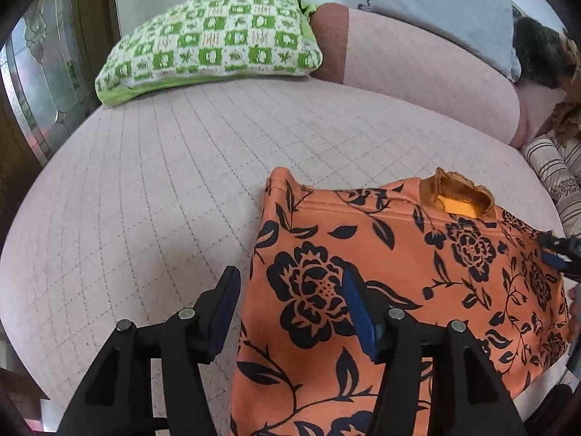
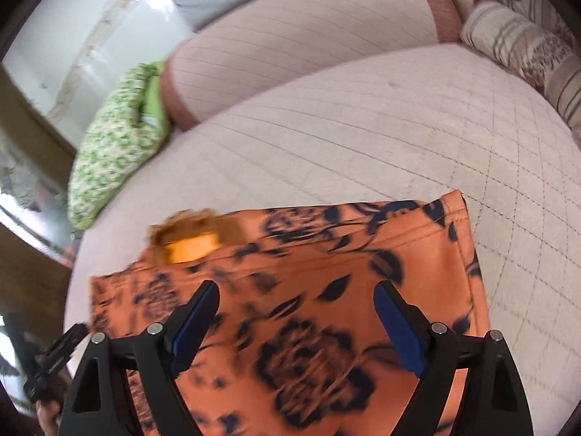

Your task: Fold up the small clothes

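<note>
Both tongs (image 1: 290, 294) (image 2: 296, 307) agape above garment (image 1: 399, 272)

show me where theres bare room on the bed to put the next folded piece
Free: the quilted cover between the green pillow and the orange floral garment. Crowded: the side by the striped cushions.

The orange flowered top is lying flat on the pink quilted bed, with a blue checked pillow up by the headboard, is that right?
Not quite. The pillow is green and white checked, not blue, as the left wrist view shows. The rest holds: the orange flowered top lies flat on the pink quilted bed.
</note>
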Motion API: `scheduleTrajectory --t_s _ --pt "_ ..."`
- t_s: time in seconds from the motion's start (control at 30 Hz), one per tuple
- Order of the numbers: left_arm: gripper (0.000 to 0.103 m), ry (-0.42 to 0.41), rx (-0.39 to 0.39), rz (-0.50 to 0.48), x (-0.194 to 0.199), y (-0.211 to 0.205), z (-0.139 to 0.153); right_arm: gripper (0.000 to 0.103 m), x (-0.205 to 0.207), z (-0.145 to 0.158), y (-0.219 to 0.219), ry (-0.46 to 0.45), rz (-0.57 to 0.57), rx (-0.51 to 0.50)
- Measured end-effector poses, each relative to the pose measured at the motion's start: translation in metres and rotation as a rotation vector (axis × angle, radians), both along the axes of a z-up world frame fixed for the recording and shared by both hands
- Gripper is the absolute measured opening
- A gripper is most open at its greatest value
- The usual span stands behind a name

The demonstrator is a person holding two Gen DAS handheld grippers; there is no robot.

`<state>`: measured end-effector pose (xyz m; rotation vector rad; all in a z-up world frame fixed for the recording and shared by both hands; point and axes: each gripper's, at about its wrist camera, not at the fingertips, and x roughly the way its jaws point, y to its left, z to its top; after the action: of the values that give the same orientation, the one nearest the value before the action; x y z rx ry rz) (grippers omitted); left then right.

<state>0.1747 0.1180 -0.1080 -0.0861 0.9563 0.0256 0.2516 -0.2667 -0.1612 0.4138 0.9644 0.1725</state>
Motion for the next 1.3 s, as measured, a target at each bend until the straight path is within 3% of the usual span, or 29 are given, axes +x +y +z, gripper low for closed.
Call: scheduleTrajectory --t_s 0.07,0.1,0.2,0.3,0.33,0.4,0.43,0.53,0.7,1.0,1.07,1.17,1.23,1.3 --pt "0.059 0.011 -0.001 0.007 0.002 0.002 -0.004 0.089 0.013 -0.018 -0.004 0.025 0.017 0.014" --pt "0.059 0.017 0.002 0.011 0.003 0.003 -0.006 0.089 0.016 -0.016 -0.002 -0.009 0.028 -0.014" --pt "0.059 0.022 0.0 0.019 0.001 0.006 -0.007 0.089 0.018 -0.005 0.008 0.018 0.026 -0.068" --pt "0.061 0.018 -0.004 0.026 -0.001 0.008 -0.006 0.089 -0.001 0.013 0.006 -0.068 0.016 -0.022" --pt "0.063 0.021 -0.003 0.028 -0.002 0.007 -0.006 0.089 -0.003 0.011 0.005 -0.077 0.015 -0.053" --pt "0.063 0.029 -0.004 0.027 -0.006 0.007 -0.007 0.089 0.006 -0.014 -0.006 0.05 -0.016 -0.131" --pt "0.063 0.03 -0.003 0.025 -0.009 0.007 -0.006 0.089 0.007 -0.022 -0.016 0.068 -0.023 -0.087" --pt "0.065 0.014 0.01 0.029 -0.019 0.007 -0.004 0.089 -0.01 0.005 -0.028 -0.006 -0.076 0.01" --pt "0.065 -0.028 -0.011 0.023 -0.044 -0.001 0.006 0.089 -0.077 0.027 -0.043 -0.096 -0.104 0.041" --pt "0.078 -0.085 0.033 -0.076 -0.09 -0.055 0.009 0.089 -0.211 -0.018 -0.047 -0.007 -0.166 0.283" --pt "0.078 -0.055 0.048 -0.122 -0.091 -0.072 0.001 0.089 -0.214 -0.031 -0.042 0.016 -0.177 0.325" --pt "0.078 0.054 0.031 -0.176 -0.081 -0.084 -0.023 0.089 -0.208 -0.046 -0.049 0.059 -0.213 0.371" --pt "0.078 0.03 0.061 -0.164 -0.082 -0.088 -0.02 0.089 -0.206 -0.047 -0.06 0.041 -0.265 0.417" --pt "0.078 -0.026 0.04 -0.174 -0.086 -0.093 -0.004 0.089 -0.203 -0.048 -0.074 0.016 -0.314 0.485"
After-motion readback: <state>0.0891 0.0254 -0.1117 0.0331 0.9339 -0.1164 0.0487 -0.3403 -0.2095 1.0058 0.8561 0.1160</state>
